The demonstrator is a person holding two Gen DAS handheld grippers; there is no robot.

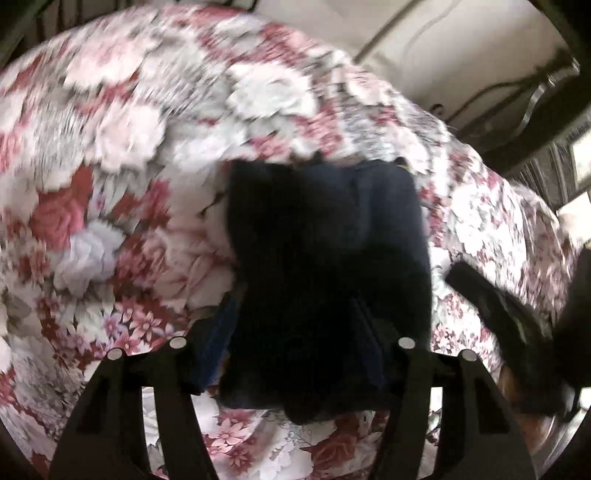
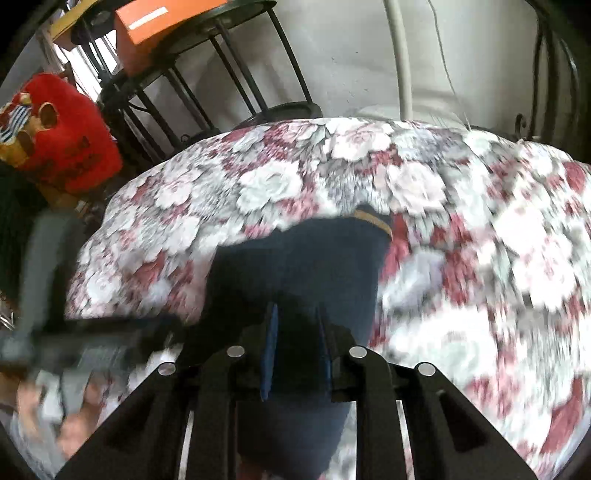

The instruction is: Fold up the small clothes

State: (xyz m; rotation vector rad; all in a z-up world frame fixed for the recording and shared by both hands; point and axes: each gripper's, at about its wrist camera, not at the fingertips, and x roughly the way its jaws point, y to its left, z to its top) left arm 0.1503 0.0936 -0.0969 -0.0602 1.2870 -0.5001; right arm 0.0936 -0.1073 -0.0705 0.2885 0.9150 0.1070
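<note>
One dark navy garment (image 1: 325, 266) lies on the bed (image 1: 129, 147), which is covered by one floral spread of pink, red and white blooms. Both views are motion-blurred.

In the left wrist view, the left claw (image 1: 295, 354) has the navy cloth bunched between its two fingers (image 1: 184, 365), which stand wide apart at either side of the fabric; whether they press on it cannot be told. At the right edge of the same view a second black tool, the right claw (image 1: 495, 306), shows as a blur above the spread.

In the right wrist view, the right claw (image 2: 295, 354) has its two fingers (image 2: 271, 343) drawn close together with a fold of the garment (image 2: 303, 266) pinched between their blue pads; the cloth hangs below and runs forward onto the bed (image 2: 461, 221). One tan band (image 2: 376, 218) shows at the garment's far edge. At the left of this view sit one red plush cushion (image 2: 62, 136), one black metal rack (image 2: 177, 74) and one orange box (image 2: 155, 26) on it.
</note>
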